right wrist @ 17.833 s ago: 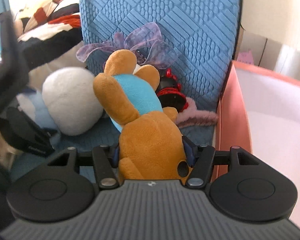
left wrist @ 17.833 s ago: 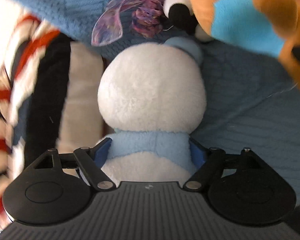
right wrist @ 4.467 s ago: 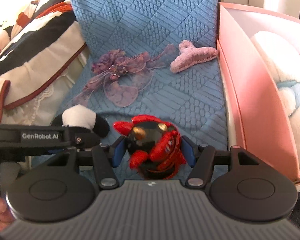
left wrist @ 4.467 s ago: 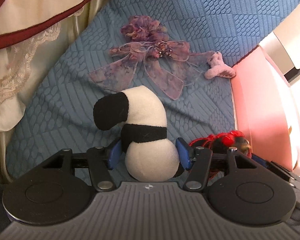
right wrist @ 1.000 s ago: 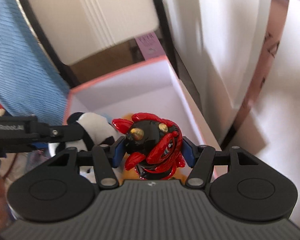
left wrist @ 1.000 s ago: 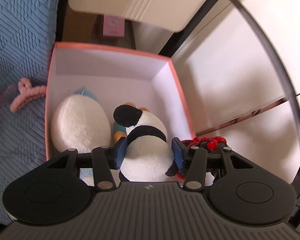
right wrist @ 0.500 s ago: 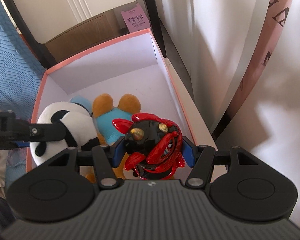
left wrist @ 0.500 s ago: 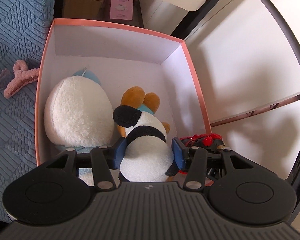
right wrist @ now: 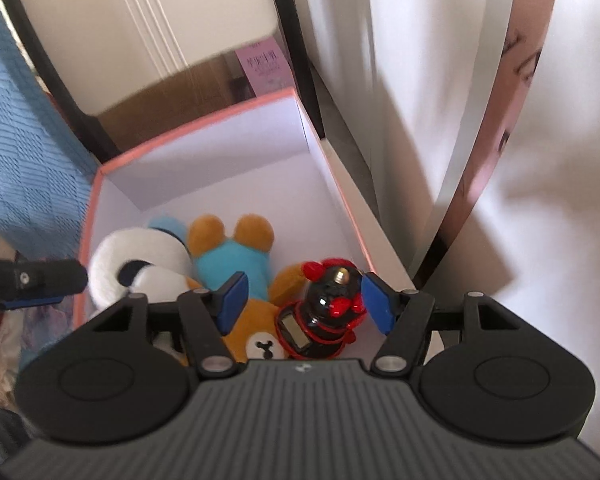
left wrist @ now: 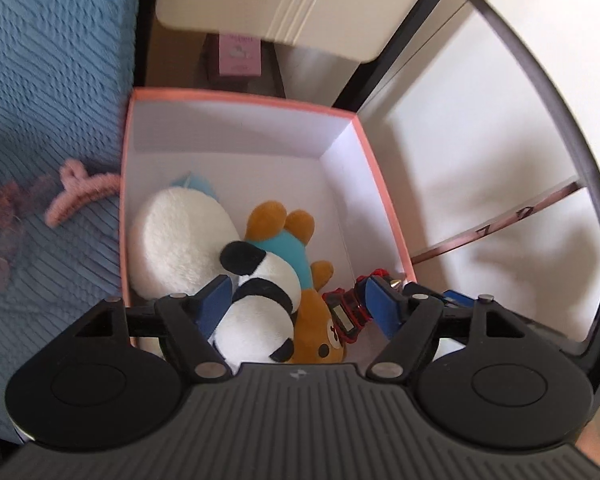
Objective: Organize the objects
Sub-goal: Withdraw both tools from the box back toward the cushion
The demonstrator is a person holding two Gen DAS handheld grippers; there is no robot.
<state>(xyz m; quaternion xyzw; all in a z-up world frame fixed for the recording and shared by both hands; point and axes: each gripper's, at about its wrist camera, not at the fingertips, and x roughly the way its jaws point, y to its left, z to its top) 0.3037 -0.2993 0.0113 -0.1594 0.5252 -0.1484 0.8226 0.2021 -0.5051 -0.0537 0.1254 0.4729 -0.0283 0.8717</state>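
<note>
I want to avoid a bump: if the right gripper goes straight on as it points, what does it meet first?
Most likely the red-and-black toy figure, which sits between its opening jaws without being pressed, inside the pink box. Depth is unclear.

Pink label (right wrist: 265, 63) behind the pink box (right wrist: 204, 126) with printed characters too blurred to read, dark lettering fragments on a curved strip (right wrist: 512, 68), unreadable

Black ribbed gripper (left wrist: 296, 300), blue pads (left wrist: 216, 304), silver screws

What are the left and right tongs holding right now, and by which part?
Nothing. Left tongs are opening, the panda plush loose between the pads. Right tongs are opening too, pads clear of the red-and-black toy. Both lie in the pink box.
</note>
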